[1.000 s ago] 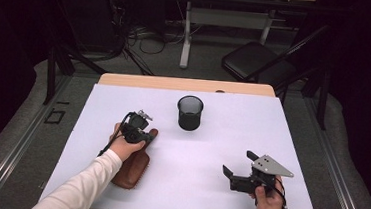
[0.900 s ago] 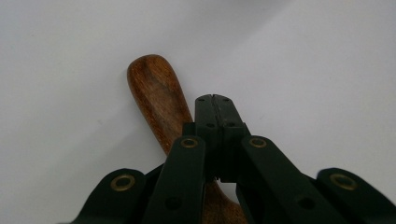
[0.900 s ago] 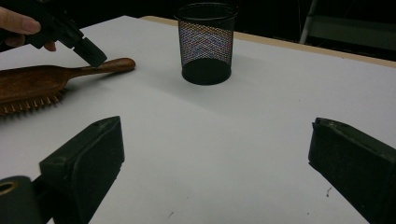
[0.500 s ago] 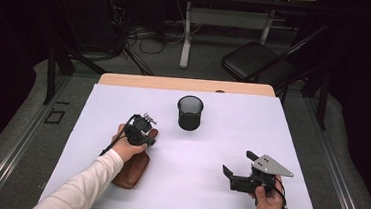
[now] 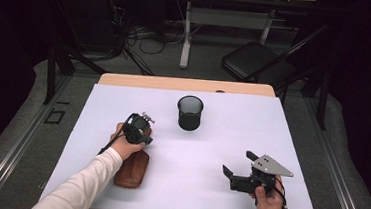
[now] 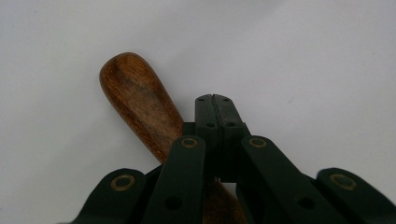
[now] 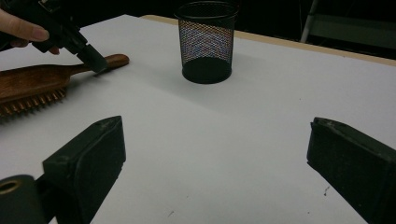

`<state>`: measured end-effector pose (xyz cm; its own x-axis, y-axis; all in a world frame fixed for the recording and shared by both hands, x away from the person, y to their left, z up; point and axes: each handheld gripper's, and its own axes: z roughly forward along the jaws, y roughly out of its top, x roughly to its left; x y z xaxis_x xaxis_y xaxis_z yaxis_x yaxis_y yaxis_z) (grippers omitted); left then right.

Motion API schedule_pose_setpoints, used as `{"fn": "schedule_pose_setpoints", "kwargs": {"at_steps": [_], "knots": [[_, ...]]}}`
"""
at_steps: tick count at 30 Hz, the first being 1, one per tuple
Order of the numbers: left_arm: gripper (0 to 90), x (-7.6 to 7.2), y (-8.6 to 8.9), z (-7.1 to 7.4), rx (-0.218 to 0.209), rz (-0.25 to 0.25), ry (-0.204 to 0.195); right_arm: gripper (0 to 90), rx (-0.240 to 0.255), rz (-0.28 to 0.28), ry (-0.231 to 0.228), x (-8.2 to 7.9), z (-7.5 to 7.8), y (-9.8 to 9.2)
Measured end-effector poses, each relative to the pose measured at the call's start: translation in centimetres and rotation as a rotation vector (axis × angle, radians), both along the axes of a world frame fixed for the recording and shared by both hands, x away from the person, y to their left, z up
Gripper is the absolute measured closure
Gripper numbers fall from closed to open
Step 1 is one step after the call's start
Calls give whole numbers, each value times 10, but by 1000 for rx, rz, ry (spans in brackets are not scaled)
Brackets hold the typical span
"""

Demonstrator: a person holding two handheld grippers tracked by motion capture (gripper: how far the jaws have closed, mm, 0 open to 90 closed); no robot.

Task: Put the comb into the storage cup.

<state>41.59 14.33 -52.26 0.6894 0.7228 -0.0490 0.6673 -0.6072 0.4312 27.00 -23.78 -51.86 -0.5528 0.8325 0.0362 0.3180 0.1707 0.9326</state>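
A brown wooden hairbrush [image 5: 132, 169] lies on the white table [image 5: 210, 151], bristles to one side, with its handle [image 7: 114, 59] pointing toward the black mesh cup [image 5: 190, 113]. My left gripper [image 5: 139, 131] hangs over that handle. Its jaws are shut tight with nothing between them, and the rounded handle end [image 6: 135, 93] shows just left of my left gripper [image 6: 215, 105]. From the right gripper view its tip [image 7: 95, 63] sits right at the handle; I cannot tell whether it touches. My right gripper [image 5: 239, 164] rests near the front right, open and empty [image 7: 215, 126].
The mesh cup [image 7: 206, 42] stands upright at the table's middle back. A wooden strip [image 5: 185, 84] edges the far side. Beyond it are a black chair [image 5: 257, 65], a desk leg and cables on the floor.
My left gripper has tipped slightly lower over the brush handle. The right gripper and the cup have not moved.
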Motion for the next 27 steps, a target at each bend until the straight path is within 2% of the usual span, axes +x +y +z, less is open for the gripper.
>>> {"fn": "schedule_pose_setpoints", "kwargs": {"at_steps": [12,27], "knots": [[900,0,14,1,41,31,-6,48,2,1,1,0,0,0],[900,-1,40,1,48,67,6,59,4,1,6,1,-1,0]]}}
